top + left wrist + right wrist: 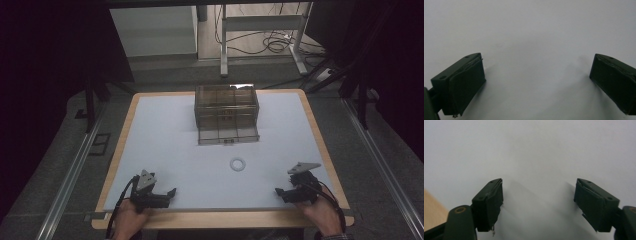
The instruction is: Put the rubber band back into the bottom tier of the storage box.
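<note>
A white ring lies flat on the white table top, a little right of centre and toward the front. Behind it stands a smoky clear plastic drawer box with its bottom drawer pulled out toward me. My left gripper rests at the front left corner, held by a hand, jaws wide apart over bare white surface. My right gripper sits at the front right, also open, with nothing between its jaws. Both grippers are well short of the ring and the box.
The table has a wooden rim along its front edge, seen also as a tan corner in the right gripper view. Beyond the table are a desk frame with cables on the floor and metal rails at the sides.
</note>
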